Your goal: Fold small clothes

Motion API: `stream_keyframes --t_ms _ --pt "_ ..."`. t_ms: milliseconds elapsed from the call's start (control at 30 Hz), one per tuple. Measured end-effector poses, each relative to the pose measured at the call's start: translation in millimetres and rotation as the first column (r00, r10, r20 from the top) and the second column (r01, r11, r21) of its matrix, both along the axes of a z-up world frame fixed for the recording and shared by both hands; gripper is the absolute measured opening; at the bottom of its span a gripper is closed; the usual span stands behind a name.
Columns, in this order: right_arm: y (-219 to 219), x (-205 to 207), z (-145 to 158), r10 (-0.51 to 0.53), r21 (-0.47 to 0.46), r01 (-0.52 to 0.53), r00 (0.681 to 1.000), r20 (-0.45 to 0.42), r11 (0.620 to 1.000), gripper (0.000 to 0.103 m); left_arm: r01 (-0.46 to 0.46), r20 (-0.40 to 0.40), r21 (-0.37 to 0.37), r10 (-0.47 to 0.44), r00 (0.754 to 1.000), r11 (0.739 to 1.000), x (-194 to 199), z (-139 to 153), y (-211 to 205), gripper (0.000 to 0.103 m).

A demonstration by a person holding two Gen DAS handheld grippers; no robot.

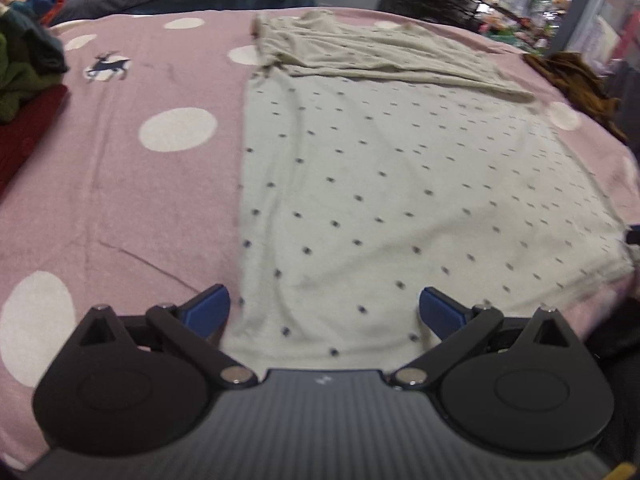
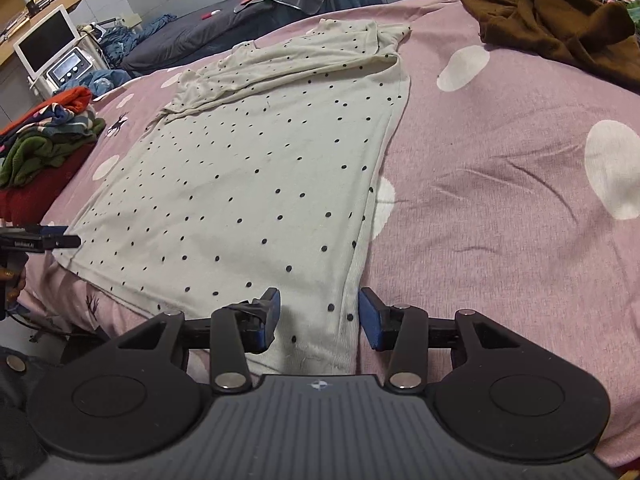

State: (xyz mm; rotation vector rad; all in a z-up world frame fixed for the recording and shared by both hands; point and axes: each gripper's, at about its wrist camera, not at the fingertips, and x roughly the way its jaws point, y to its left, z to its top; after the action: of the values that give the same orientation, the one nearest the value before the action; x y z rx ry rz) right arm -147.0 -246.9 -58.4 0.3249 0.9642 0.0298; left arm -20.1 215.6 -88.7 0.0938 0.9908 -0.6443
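Note:
A cream shirt with dark dots (image 1: 380, 184) lies flat on the pink blanket (image 1: 120, 184), its sleeves folded across the far end. In the left wrist view my left gripper (image 1: 324, 312) stands wide open over the shirt's near left corner, and flat cloth lies between its blue pads (image 1: 208, 312). The right wrist view shows the same shirt (image 2: 260, 168) with my right gripper (image 2: 320, 316) open over its near right corner; the side hem runs between the pads, which do not press on it. The left gripper (image 2: 40, 240) also shows at that view's left edge.
A brown garment (image 2: 560, 20) is heaped at the blanket's far right. A stack of folded clothes (image 2: 48, 136) sits at the left edge. Behind are a dark-covered bed (image 2: 240, 20) and a white monitor (image 2: 48, 44).

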Motion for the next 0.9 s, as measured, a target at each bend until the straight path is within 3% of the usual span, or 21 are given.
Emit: stream_keyframes --t_ms 100,400,467,500,533,633,700,733,900 --pt "-4 -5 0 -0.011 0.033 0.011 1.0 0.002 0.999 0.074 -0.018 -0.036 -0.042 0.017 0.999 0.999 -3 1 10 0.101" --pt "-7 -9 1 -0.005 0.076 0.005 1.0 -0.007 0.997 0.074 -0.077 -0.09 -0.062 0.071 0.993 0.995 1 4 26 0.07" --pt "-7 -10 0 -0.002 0.092 0.002 1.0 -0.009 0.996 0.076 -0.075 -0.073 -0.05 0.071 0.995 0.996 -1 5 24 0.052" --pt "-7 -10 0 0.001 0.096 0.0 1.0 -0.01 0.995 0.076 -0.07 -0.057 -0.036 0.068 0.996 0.997 -3 5 22 0.032" --pt "-6 -10 0 0.003 0.097 -0.002 1.0 -0.011 0.995 0.077 -0.068 -0.04 -0.023 0.067 0.997 0.997 -5 4 20 0.022" --pt "-5 -10 -2 0.02 0.114 -0.018 1.0 -0.016 0.993 0.076 -0.094 -0.034 -0.041 0.093 0.995 0.995 -7 0 21 0.022" --pt "-8 -12 -2 -0.005 0.113 0.007 1.0 -0.024 0.994 0.055 -0.105 -0.05 -0.056 0.102 0.993 0.993 -6 1 23 0.022" --pt "-11 -13 0 -0.021 0.111 0.025 0.999 -0.038 0.994 0.052 -0.106 -0.055 -0.061 0.103 0.993 0.992 -6 1 24 0.023" --pt "-18 -20 -3 -0.035 0.142 0.049 0.994 -0.099 0.989 0.053 -0.139 -0.107 -0.112 0.127 0.986 0.984 -2 -2 27 0.032"
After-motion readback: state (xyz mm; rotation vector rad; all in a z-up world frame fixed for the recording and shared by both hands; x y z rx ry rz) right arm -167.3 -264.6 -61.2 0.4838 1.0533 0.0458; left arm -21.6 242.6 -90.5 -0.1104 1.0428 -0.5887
